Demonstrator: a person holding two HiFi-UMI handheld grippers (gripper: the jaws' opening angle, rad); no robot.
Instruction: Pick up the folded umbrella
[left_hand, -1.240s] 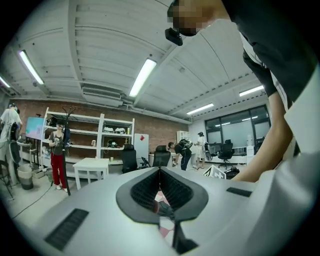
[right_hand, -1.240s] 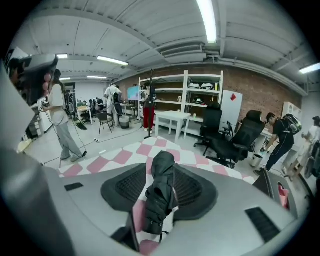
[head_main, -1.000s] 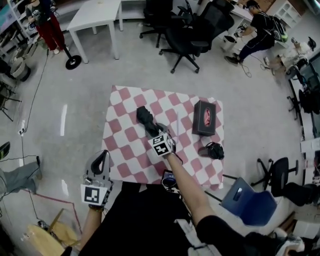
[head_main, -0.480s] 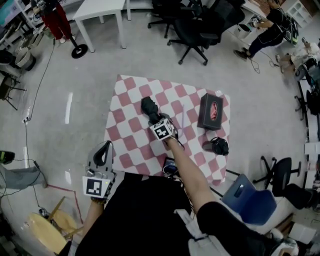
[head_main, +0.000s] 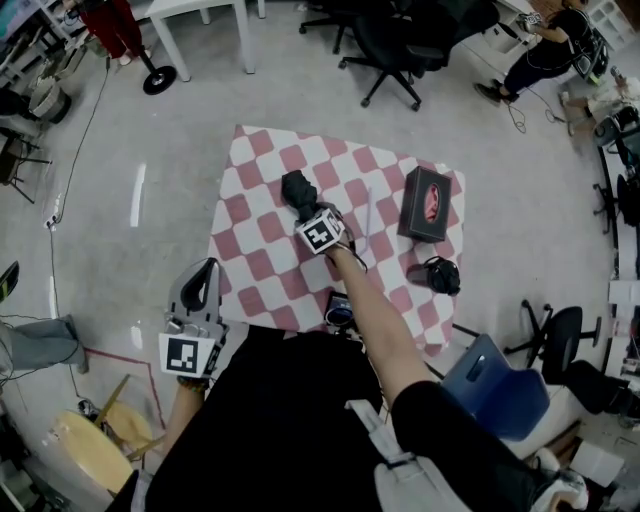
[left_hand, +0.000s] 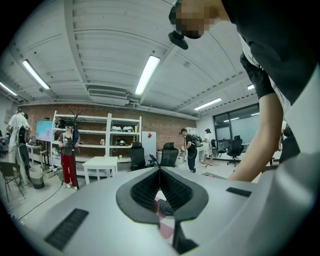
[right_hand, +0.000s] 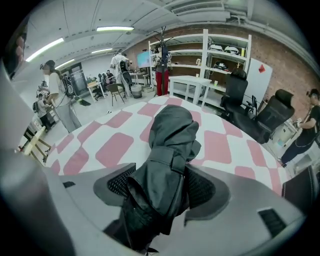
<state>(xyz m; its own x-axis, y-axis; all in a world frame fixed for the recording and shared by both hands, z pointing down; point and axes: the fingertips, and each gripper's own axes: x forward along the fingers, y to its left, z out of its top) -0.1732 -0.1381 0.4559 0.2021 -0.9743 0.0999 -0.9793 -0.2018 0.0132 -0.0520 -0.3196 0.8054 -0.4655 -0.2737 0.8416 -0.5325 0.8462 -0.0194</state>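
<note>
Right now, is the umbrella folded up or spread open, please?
Folded: the black umbrella is a tight bundle, its strap wrapped round it.

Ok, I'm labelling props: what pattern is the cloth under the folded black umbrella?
Pink and white checks; the square tablecloth shows best in the head view.

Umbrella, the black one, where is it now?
In the head view the folded umbrella lies on the checkered table, left of the black box, its near end between the right tongs, which have just been opening.
</note>
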